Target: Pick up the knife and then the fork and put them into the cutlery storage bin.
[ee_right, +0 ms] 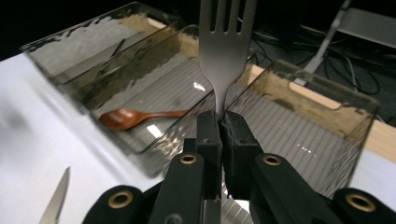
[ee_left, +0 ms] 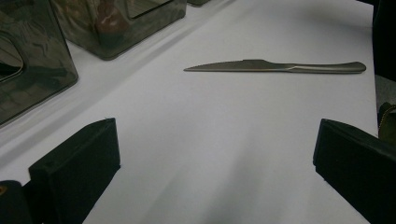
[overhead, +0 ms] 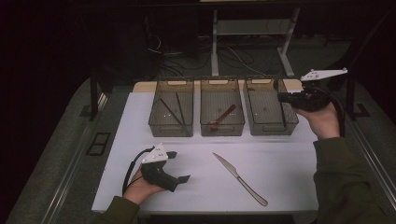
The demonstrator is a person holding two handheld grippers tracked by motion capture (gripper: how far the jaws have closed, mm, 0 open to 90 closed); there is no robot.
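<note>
Black jaws of the right gripper were pressed together on the neck of a silver metal fork, at the centre of the right gripper view, above the right clear plastic bin. Left gripper, lower left of the high view, stood spread wide near a steel table knife. A brown wooden spoon lay in the middle bin.

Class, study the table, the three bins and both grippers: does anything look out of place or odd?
Only the steel table knife lies loose and slantwise on the white table, outside the three clear plastic bins. The right gripper clamps a steel fork.
</note>
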